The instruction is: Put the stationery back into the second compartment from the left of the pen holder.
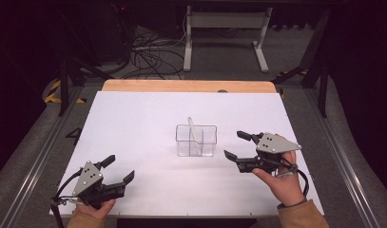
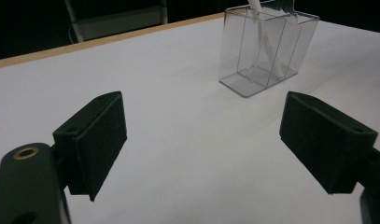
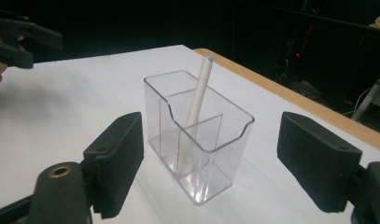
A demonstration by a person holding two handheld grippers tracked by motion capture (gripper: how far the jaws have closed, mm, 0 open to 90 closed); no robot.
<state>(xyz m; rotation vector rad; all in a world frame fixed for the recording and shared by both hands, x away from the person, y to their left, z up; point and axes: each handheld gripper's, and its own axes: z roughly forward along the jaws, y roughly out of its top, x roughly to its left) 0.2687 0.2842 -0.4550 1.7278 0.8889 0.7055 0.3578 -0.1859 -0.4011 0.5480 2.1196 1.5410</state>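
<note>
A clear plastic holder (image 1: 196, 140) with dividers stands at the middle of the white table. A white pen (image 1: 192, 128) leans upright inside it; the holder (image 3: 199, 140) and pen (image 3: 197, 100) show close up in the right gripper view, and the holder (image 2: 267, 46) sits farther off in the left gripper view. My right gripper (image 1: 237, 145) is open just right of the holder, jaws pointing at it, nothing between them. My left gripper (image 1: 119, 168) is open near the table's front left corner, well away from the holder, and is empty.
The white sheet (image 1: 134, 123) covers the table, with a wooden edge (image 1: 188, 86) at the far side. Beyond it stand a white frame's legs (image 1: 224, 38) and tangled cables (image 1: 148, 54) on the floor. Metal rails (image 1: 343, 156) flank the table.
</note>
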